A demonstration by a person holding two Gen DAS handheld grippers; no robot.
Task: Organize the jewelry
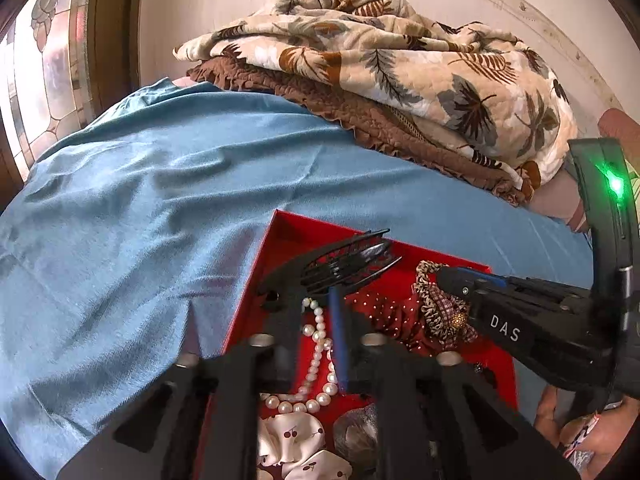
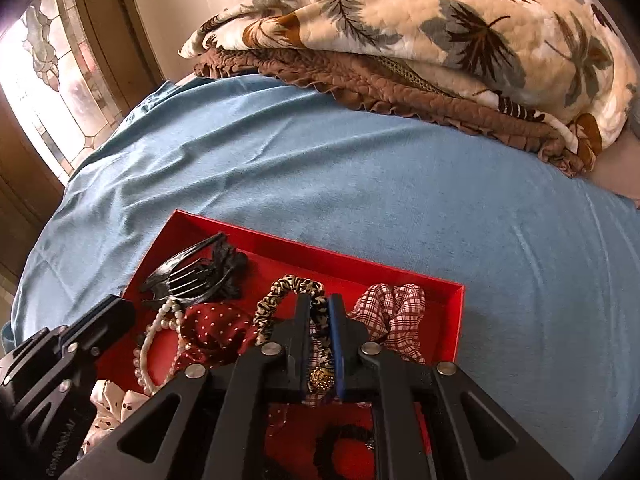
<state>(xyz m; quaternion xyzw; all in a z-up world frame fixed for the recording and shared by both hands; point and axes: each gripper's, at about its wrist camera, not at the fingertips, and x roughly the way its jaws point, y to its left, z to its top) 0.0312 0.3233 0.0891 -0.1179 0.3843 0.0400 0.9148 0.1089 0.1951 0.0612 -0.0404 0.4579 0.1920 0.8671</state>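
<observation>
While both jaws stand slightly parted, the red box [image 2: 456,322] rests on blue bedsheet [image 2: 360,184].

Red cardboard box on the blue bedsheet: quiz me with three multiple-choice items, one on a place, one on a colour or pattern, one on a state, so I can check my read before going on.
1. Where does the black plastic claw hair clip lie?
A. In the far left corner of the red cardboard box
B. In the box's near right corner
C. Outside the box, on the sheet

2. What pattern has the fabric scrunchie that shows between the fingers of the right gripper?
A. Plain green
B. Leopard print
C. Blue stripes

3. In what state is the box?
A. Shut under a lid
B. Open-topped, with items inside
C. Tipped on its side

Answers:
1. A, since the clip sits against the far left walls.
2. B, since tan and black spots cover the band.
3. B, since no lid covers it and its contents show.
</observation>
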